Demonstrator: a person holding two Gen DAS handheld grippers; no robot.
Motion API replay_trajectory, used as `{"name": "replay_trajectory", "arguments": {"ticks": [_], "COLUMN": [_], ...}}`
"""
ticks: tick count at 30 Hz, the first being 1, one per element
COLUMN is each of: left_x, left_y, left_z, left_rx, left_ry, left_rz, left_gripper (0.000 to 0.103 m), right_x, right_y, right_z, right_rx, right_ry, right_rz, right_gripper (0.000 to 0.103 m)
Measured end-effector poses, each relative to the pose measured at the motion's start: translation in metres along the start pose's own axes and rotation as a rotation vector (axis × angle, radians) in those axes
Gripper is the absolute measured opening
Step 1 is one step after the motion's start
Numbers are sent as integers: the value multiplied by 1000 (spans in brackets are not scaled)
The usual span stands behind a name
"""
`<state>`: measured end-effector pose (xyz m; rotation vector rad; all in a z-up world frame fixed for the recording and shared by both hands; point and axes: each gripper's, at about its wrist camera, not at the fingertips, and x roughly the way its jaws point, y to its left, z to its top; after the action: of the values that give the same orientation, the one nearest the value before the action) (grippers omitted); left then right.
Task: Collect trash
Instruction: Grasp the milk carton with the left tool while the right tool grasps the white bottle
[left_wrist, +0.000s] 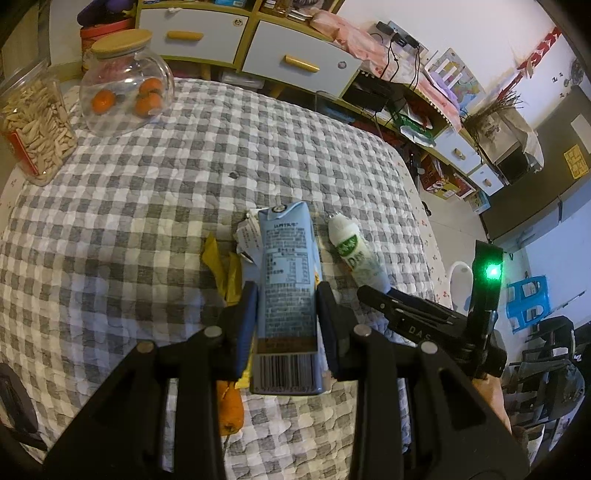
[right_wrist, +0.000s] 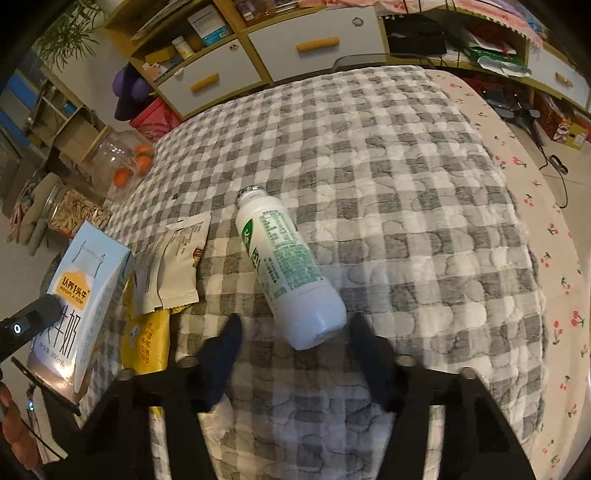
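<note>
Two grippers over a checked quilt (right_wrist: 388, 192); left gripper (left_wrist: 286, 295) clamps a blue milk carton (left_wrist: 286, 266), lifted off the cloth; right gripper (right_wrist: 293, 328) stands with its jaws apart around the base of a white bottle (right_wrist: 288, 269) lying on its side, pads not pressing it; wrappers (right_wrist: 173, 266) lie between carton and bottle.

"ADOPT A COW" and "200mL" can be read on the milk carton (right_wrist: 79, 295), left of the right tongs; "DAS" is printed on the right gripper (left_wrist: 419, 328)
</note>
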<state>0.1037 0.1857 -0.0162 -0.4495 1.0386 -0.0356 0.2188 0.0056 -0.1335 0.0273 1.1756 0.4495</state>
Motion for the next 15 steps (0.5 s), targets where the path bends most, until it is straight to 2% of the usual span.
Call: {"name": "replay_trajectory", "arguments": {"ticks": [6,15], "left_x": [-2,2], "left_y": [-5,-40], "left_z": [1,1], "left_rx": [10,46], "left_ry": [-19,-44], "left_rz": [1,-31], "left_gripper": [34,34], "right_x": [-25,-81], "right_y": [-10,-37], "right_z": [-2,-6], "right_rx": [6,47], "right_ry": [-27,-102], "right_rz": [22,25], "right_gripper": [38,38]}}
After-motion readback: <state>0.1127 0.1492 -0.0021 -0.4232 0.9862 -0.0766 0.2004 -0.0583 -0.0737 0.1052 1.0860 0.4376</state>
